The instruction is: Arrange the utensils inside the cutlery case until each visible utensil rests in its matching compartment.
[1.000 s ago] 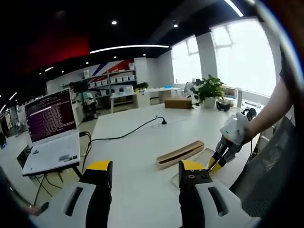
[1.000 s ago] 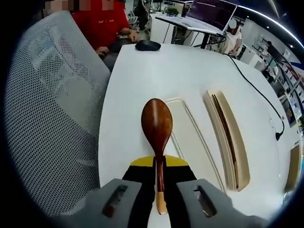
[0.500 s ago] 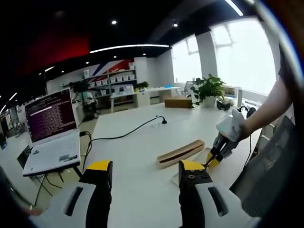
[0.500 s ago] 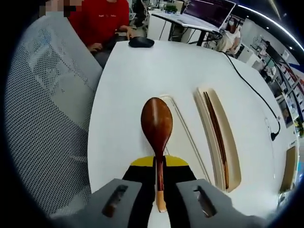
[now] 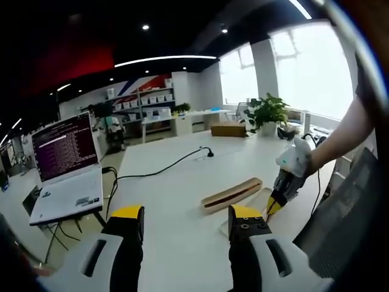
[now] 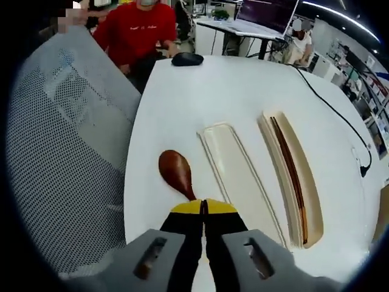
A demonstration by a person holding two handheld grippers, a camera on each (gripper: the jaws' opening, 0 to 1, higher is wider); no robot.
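Observation:
My right gripper [image 6: 203, 205] is shut, and the neck of a brown wooden spoon [image 6: 175, 170] meets its yellow tips. The spoon angles off to the left and its bowl is low over the white table [image 6: 243, 91], left of the case. The handle is hidden under the jaws. The cream cutlery case lies open in two halves: a shallow empty tray [image 6: 234, 170] and a deeper half [image 6: 292, 176] holding dark chopsticks [image 6: 290, 170]. My left gripper [image 5: 185, 219] is open over the table with nothing between its fingers. Beyond it lie the deeper half [image 5: 231, 194] and the right gripper [image 5: 282, 194].
A mesh chair back [image 6: 67, 152] stands close on the left of the table edge. A black mouse [image 6: 187, 58] and a person in red [image 6: 137, 30] are at the far end. A laptop [image 5: 64, 170], a black cable [image 5: 164, 167], a box [image 5: 228, 129] and a plant [image 5: 267, 112] are on the table.
The spoon pointed straight ahead along the right jaws; now it hangs down to the left, its handle gone from between them. The jaws have closed tighter. The left gripper has not moved.

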